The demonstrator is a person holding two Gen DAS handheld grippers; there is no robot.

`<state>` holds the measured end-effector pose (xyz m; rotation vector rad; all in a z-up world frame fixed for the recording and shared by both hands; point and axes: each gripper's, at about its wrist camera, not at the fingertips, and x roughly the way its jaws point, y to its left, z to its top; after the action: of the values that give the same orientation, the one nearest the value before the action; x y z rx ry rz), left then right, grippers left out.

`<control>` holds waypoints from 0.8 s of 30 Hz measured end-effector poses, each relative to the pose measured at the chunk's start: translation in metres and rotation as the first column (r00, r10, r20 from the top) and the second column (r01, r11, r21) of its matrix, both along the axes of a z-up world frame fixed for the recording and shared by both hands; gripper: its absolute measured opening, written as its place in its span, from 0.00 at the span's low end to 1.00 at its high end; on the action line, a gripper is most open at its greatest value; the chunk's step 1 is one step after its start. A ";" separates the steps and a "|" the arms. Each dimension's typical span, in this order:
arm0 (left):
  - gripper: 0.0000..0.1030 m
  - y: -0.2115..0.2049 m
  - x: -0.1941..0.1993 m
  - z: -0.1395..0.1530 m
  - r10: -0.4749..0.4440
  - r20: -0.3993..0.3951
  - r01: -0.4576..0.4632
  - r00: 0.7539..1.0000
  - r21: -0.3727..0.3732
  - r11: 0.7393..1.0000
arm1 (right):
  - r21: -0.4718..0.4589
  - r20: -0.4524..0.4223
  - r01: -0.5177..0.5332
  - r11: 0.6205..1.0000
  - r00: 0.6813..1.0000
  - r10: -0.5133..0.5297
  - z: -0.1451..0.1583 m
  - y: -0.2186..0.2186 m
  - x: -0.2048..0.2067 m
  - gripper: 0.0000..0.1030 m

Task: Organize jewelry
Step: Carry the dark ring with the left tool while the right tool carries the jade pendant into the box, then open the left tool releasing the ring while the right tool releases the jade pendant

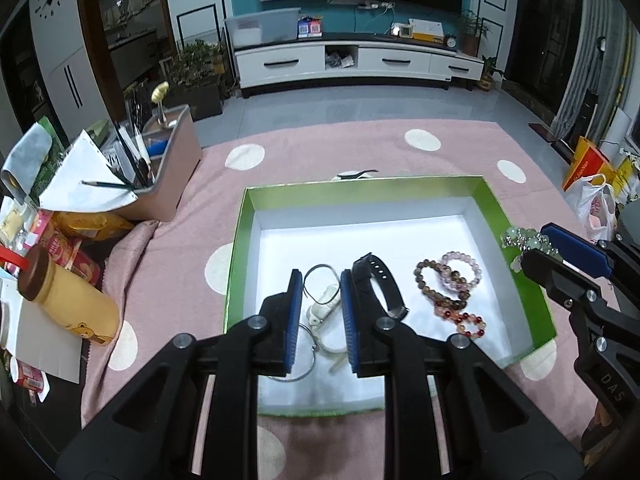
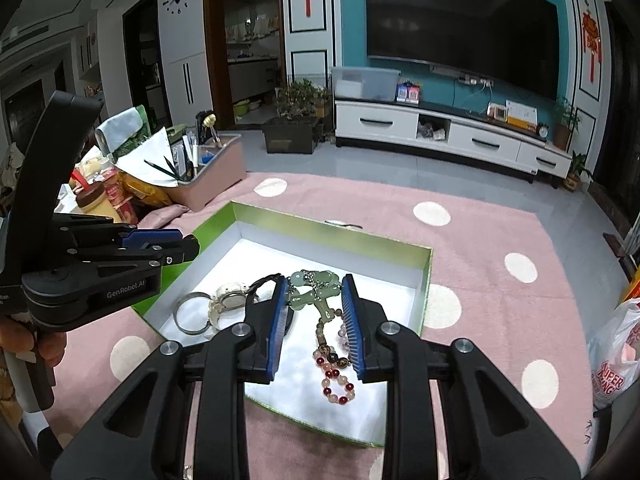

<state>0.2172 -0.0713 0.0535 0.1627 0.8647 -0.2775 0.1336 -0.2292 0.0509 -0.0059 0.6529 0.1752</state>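
Observation:
A green box [image 1: 360, 184] [image 2: 332, 224] with a white floor lies on a pink spotted cloth. Inside it lie silver bangles [image 1: 304, 360] [image 2: 192, 312], a white watch [image 1: 326, 304] [image 2: 228, 300], a black watch [image 1: 380, 284] and several beaded bracelets [image 1: 448, 280] [image 2: 336, 376]. My left gripper [image 1: 321, 276] [image 2: 188, 242] hovers over the box's left half, its jaws a little apart with nothing between them. My right gripper [image 2: 315, 280] [image 1: 536, 244] is shut on a jade-green bead string with pendants [image 2: 316, 288] [image 1: 520, 238], held above the box's right rim.
A pink organiser with pencils [image 1: 168, 176] [image 2: 212, 176], a yellow bottle [image 1: 72, 304] and snack packets crowd the left side. A small dark object [image 1: 356, 174] lies just behind the box. A plastic bag [image 1: 596, 208] [image 2: 612, 360] sits at the right.

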 end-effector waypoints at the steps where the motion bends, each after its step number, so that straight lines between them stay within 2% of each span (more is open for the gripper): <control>1: 0.18 0.000 0.004 -0.004 0.006 -0.011 -0.006 1.000 -0.001 1.000 | 0.002 -0.015 0.001 1.000 1.000 -0.001 -0.004 0.000 0.006 0.27; 12: 0.18 0.002 0.038 -0.037 0.043 -0.089 -0.041 0.995 0.021 0.999 | -0.012 -0.109 0.018 1.000 0.994 -0.020 -0.036 0.007 0.049 0.27; 20: 0.19 0.000 0.049 -0.047 0.053 -0.102 -0.050 0.993 0.036 0.998 | -0.029 -0.123 0.059 0.998 0.990 -0.063 -0.047 0.008 0.065 0.27; 22: 0.25 0.000 0.049 -0.047 0.051 -0.102 -0.048 0.993 0.033 0.998 | -0.026 -0.124 0.064 0.998 0.990 -0.067 -0.048 0.007 0.066 0.28; 24: 0.47 0.002 0.049 -0.047 0.057 -0.098 -0.054 0.994 0.032 0.998 | -0.024 -0.122 0.070 0.997 0.990 -0.072 -0.048 0.006 0.065 0.33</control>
<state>0.2658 -0.0694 0.0062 0.1532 0.9705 -0.2220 0.1986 -0.2232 0.0032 0.0095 0.7765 0.1012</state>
